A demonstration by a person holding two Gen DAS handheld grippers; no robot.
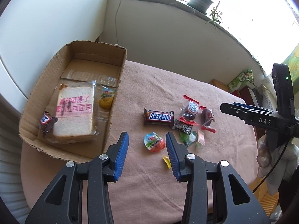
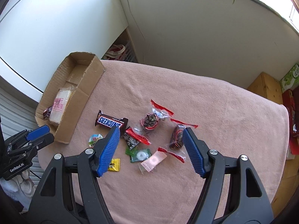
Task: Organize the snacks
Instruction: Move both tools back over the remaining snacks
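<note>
**Both grippers empty above the loose snacks**

Your left gripper [image 1: 147,141] has its jaws apart with nothing between the pads, the round jelly cup [image 1: 154,142] on the cloth below the gap. Your right gripper [image 2: 151,140] stands wide apart and empty over the scattered candies. The Snickers bar [image 2: 111,122] lies mid-frame on the pink cloth [image 2: 214,112]. The cardboard box [image 1: 115,85], at left, holds the bread packet [image 1: 74,112].
</note>
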